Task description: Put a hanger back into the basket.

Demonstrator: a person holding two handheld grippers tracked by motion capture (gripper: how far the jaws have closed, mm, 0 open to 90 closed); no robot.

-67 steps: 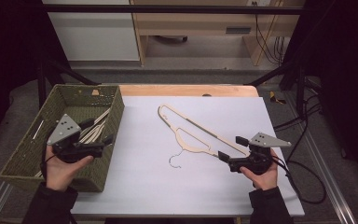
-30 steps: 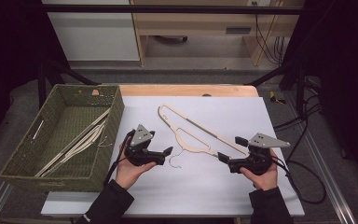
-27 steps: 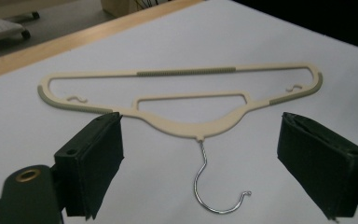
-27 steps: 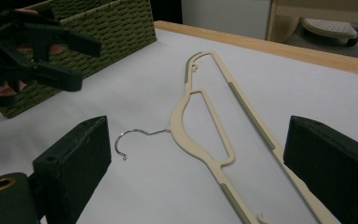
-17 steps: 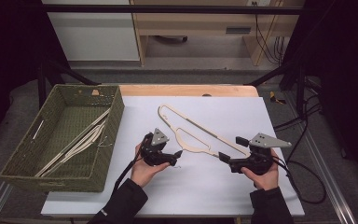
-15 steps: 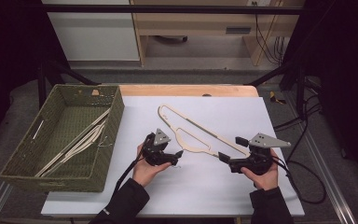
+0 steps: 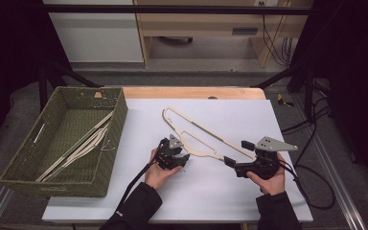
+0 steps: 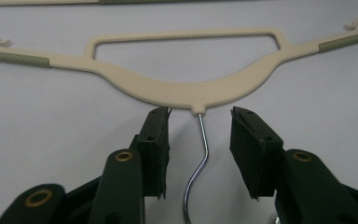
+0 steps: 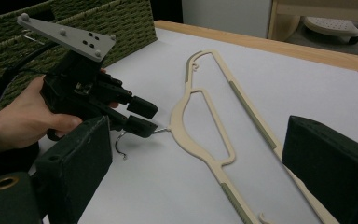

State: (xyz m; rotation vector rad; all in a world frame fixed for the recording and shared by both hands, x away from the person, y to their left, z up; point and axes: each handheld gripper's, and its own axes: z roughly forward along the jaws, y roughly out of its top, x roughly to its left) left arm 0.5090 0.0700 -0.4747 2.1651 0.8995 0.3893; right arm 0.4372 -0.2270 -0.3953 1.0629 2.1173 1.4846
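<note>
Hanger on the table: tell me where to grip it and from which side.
Grip the hanger by its metal hook, low at the neck, from the hook side. It lies flat, and the left gripper, jaws just closing, already straddles that wire without touching.

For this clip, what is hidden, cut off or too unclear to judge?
- Hanger: left gripper view crops both arm tips; right gripper view crops its lower end.
- Metal hook: its curled end runs off the bottom of the left gripper view.
- Hangers in the basket: high view too coarse to count; the basket wall covers their lower ends.
- Right gripper: high view too small to judge jaw gap.
</note>
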